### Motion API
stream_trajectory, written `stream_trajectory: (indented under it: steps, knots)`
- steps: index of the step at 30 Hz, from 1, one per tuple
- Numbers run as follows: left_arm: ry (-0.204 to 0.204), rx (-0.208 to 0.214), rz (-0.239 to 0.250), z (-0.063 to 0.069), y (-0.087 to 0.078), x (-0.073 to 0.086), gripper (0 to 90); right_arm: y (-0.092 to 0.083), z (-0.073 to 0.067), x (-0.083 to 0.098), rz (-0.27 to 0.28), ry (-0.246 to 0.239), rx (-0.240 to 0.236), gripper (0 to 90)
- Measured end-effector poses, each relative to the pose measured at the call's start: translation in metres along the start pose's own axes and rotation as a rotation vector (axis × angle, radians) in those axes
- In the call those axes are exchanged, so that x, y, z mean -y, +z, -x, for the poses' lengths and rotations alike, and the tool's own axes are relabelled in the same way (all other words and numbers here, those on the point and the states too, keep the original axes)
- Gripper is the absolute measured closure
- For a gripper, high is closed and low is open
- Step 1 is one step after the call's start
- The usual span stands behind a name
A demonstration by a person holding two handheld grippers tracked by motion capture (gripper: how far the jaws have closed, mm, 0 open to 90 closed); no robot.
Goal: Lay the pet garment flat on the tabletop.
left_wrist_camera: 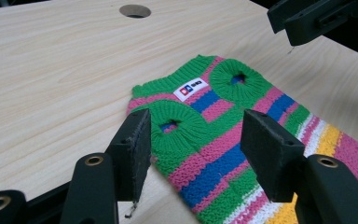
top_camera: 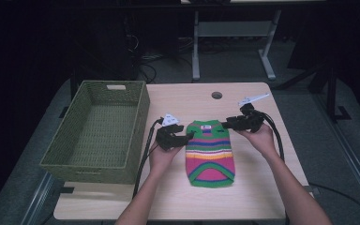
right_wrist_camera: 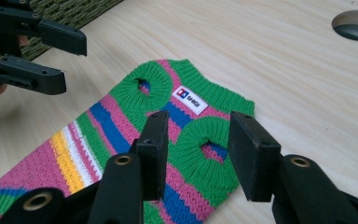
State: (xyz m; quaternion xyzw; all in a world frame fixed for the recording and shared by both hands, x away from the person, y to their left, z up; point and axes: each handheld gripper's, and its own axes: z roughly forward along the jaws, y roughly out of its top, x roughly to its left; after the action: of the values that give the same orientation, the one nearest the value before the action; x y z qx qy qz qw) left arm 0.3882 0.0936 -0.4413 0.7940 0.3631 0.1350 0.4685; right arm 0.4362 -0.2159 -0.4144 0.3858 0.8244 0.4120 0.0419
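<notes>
A small knitted sweater (top_camera: 210, 152) with green, pink, blue and yellow stripes lies flat on the wooden table (top_camera: 253, 197), its collar and white label pointing away from me. My left gripper (top_camera: 187, 137) is at the sweater's left shoulder. In the left gripper view its jaws (left_wrist_camera: 196, 135) stand open over a green armhole ring of the sweater (left_wrist_camera: 223, 121), with the pads clear of it. My right gripper (top_camera: 226, 124) is at the right shoulder. Its jaws (right_wrist_camera: 198, 140) are open either side of the other armhole of the sweater (right_wrist_camera: 121, 130), not pressing the knit.
A green woven basket (top_camera: 93, 164) stands empty on the table's left side, close to my left hand. A round cable hole (top_camera: 216, 95) is in the tabletop beyond the collar. Cables trail from both grippers toward the near edge. Desk legs and wiring stand on the floor behind.
</notes>
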Motion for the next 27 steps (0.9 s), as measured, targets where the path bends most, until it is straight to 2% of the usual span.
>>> stream_trajectory:
  steps: [1,2,8,10,11,13,16,23,27]
  knots:
    - [0.002,0.002,-0.003,0.001,0.0,0.0,42.0,-0.001,0.0,0.002,0.003,0.0,-0.002,56.1]
    - [0.011,0.006,-0.001,0.004,-0.001,0.0,40.9,-0.003,0.001,0.005,0.002,0.009,-0.027,53.5]
    - [0.032,0.008,0.013,0.01,-0.005,-0.003,37.9,-0.009,0.002,0.013,0.018,0.012,-0.06,52.2]
    - [0.02,0.02,0.011,0.01,-0.006,-0.003,36.3,-0.011,0.003,0.015,0.028,0.021,-0.07,49.7]
    - [0.024,0.023,0.005,0.01,-0.006,-0.003,36.2,-0.011,0.005,0.018,0.017,0.034,-0.084,46.8]
    - [0.034,0.019,-0.006,0.01,-0.007,-0.002,35.6,-0.011,0.005,0.019,0.014,0.032,-0.085,45.9]
    - [0.029,0.009,0.001,0.01,-0.009,-0.001,33.2,-0.013,0.006,0.023,0.011,0.033,-0.09,42.9]
    - [0.005,-0.004,0.0,0.01,-0.013,0.002,26.4,-0.018,0.005,0.029,0.006,0.035,-0.098,40.2]
    - [0.008,-0.031,0.001,0.01,-0.016,0.002,22.7,-0.019,0.003,0.031,0.003,0.03,-0.105,38.7]
